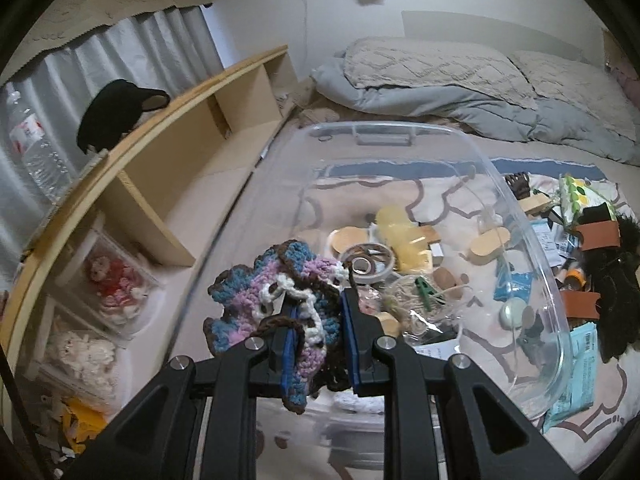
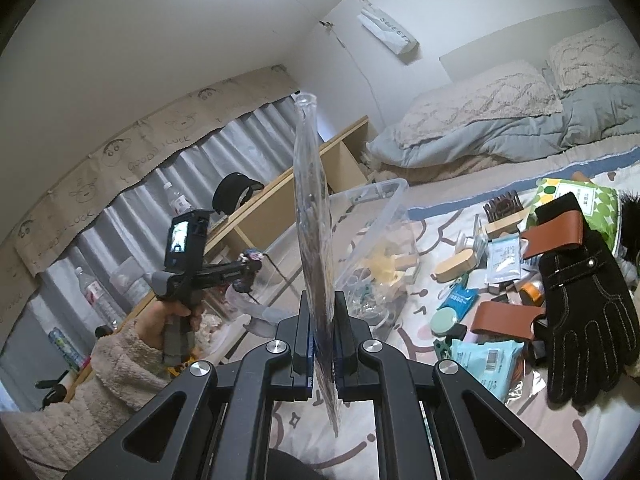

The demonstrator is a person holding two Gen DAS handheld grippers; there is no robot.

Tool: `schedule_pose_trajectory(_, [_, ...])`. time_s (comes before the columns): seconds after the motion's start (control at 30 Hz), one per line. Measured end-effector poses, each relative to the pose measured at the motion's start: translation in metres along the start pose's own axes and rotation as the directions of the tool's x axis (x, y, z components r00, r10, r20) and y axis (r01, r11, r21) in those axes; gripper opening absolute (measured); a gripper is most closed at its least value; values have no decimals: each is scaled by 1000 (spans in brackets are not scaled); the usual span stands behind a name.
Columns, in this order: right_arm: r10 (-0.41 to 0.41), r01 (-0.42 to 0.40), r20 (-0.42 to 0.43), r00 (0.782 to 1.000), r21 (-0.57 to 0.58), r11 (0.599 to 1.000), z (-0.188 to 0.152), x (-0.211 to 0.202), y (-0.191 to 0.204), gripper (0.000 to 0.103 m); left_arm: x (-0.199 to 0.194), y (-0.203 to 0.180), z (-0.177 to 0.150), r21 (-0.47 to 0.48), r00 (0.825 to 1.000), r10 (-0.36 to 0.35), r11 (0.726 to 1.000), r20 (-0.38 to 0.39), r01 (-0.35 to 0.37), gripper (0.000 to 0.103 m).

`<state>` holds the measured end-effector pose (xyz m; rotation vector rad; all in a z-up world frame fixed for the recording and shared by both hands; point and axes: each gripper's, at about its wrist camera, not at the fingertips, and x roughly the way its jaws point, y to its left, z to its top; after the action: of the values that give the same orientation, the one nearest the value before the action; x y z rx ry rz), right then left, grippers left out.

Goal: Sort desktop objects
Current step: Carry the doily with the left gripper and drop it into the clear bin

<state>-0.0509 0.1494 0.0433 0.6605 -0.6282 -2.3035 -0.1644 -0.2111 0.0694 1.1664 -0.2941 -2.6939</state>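
Crochet piece, blue/pink/white/brown yarn, clamped in left gripper jaws, held just above near-left rim of clear plastic bin. Surface is a bed with patterned sheet, not a desk. Far left: grey curtain, water bottle, black cap on top of wooden shelf unit; shelf runs along the bed's left edge, narrow strip of bare sheet between shelf and bin. Bin already holds yellow item, tape rolls, twine, green clip; contents seen through the plastic, several hard to identify. Right gripper clenched on clear lid, held edge-on and upright, blocking middle of right wrist view. Person's hand in fuzzy sleeve holds the left tool. Right of bin: loose clutter, packets, black glove, brown leather straps, green-dotted pack. Pillows and grey duvet at far end. Glove cut off at the frame edge.
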Motion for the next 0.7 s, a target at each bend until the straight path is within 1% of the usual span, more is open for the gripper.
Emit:
schedule_pose_trajectory(0.07, [0, 0, -2, 1000, -2, 1000, -1, 1, 1, 9, 1, 1, -1, 7, 1000, -2, 1000, -17, 2, 21])
schedule_pose_trajectory(0.13, [0, 0, -2, 1000, -3, 1000, -1, 0, 2, 9, 7, -2, -4, 24, 998, 0, 1000, -55, 2, 21])
schedule_pose_trajectory(0.2, [-1, 1, -2, 1000, -3, 1000, -1, 1, 3, 9, 15, -7, -7, 37, 996, 7, 999, -93, -4, 24])
schedule_pose_trajectory(0.27, [-2, 2, -2, 1000, -3, 1000, -1, 1, 3, 9, 21, -11, -9, 45, 994, 32, 999, -107, -28, 25])
schedule_pose_trajectory(0.3, [-2, 2, -2, 1000, -3, 1000, -1, 1, 3, 9, 23, -12, -10, 44, 993, 31, 999, -113, -27, 25])
schedule_pose_trajectory(0.33, [-4, 4, -3, 1000, -3, 1000, -1, 0, 3, 9, 24, -12, -9, 35, 993, 20, 999, -118, -16, 32])
schedule_pose_trajectory(0.37, [-7, 7, -3, 1000, -3, 1000, -1, 0, 3, 9, 25, -12, -9, 23, 993, 4, 1000, -120, -2, 43])
schedule_pose_trajectory(0.4, [-9, 9, -4, 1000, -2, 1000, -1, 0, 3, 9, 24, -13, -8, 13, 993, -10, 1000, -116, 12, 51])
schedule_pose_trajectory(0.43, [-11, 11, -4, 1000, -1, 1000, -2, 0, 2, 9, 23, -13, -7, 8, 994, -23, 1000, -105, 24, 67])
schedule_pose_trajectory(0.47, [-12, 12, -4, 1000, 0, 1000, -2, -1, 2, 9, 20, -15, -5, 8, 995, -28, 1000, -92, 29, 75])
schedule_pose_trajectory(0.57, [-14, 14, -4, 1000, 2, 1000, -2, -1, 2, 9, 13, -17, -1, 8, 998, -36, 999, -59, 37, 75])
schedule_pose_trajectory(0.7, [-12, 12, -10, 1000, -2, 1000, -2, 1, 3, 9, 6, -17, 0, 1, 998, -56, 998, -41, 56, 75])
